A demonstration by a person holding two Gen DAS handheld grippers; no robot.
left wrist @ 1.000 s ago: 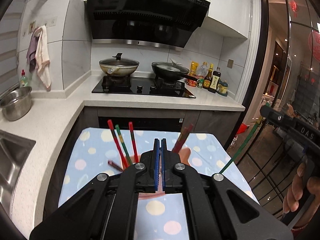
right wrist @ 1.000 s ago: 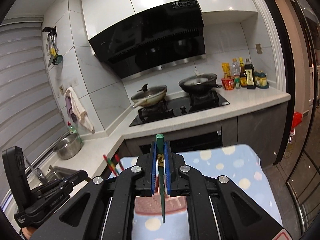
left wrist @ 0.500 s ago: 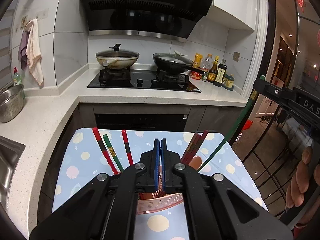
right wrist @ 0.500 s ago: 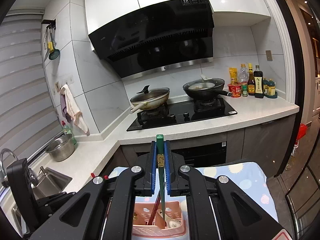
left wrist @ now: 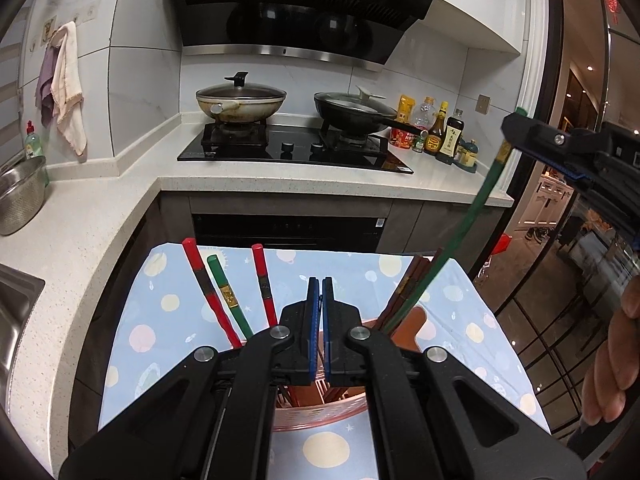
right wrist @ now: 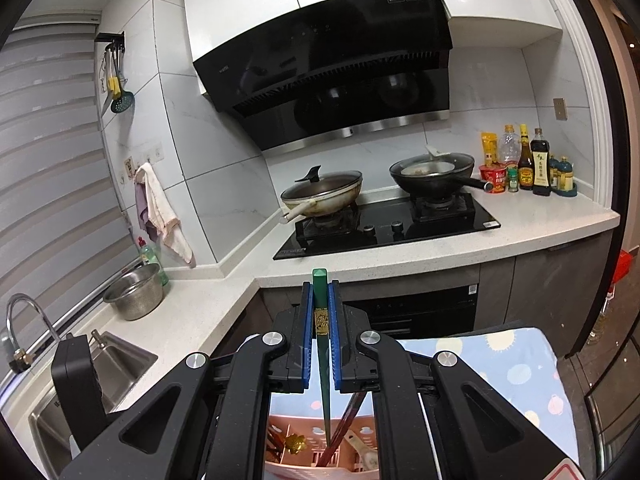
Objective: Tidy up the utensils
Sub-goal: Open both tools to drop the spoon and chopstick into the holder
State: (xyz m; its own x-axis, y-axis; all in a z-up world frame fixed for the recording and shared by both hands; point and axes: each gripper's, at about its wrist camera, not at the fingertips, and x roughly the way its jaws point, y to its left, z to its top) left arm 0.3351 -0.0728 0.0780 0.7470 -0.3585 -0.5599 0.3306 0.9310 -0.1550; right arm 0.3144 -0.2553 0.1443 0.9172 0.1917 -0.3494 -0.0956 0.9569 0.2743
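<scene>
A pink utensil basket [left wrist: 320,418] stands on the dotted blue cloth [left wrist: 168,304], also seen in the right wrist view [right wrist: 296,428]. Two red chopsticks [left wrist: 200,280] and a green one [left wrist: 226,296] lean in its left part, brown chopsticks [left wrist: 404,292] in its right part. My right gripper [right wrist: 320,320] is shut on a green chopstick [right wrist: 322,376], held upright with its tip inside the basket; it also shows in the left wrist view [left wrist: 460,236]. My left gripper [left wrist: 319,312] is shut and empty just over the basket.
Behind the cloth runs an L-shaped counter [left wrist: 280,178] with a hob, a lidded pan [left wrist: 240,102], a wok [left wrist: 356,114] and sauce bottles [left wrist: 440,132]. A steel colander [right wrist: 136,290] and sink [right wrist: 116,360] are on the left. A glass door is on the right.
Both grippers have risen and tilted up, showing more kitchen. The green chopstick's tip has gone down into the basket's right part next to the brown chopsticks.
</scene>
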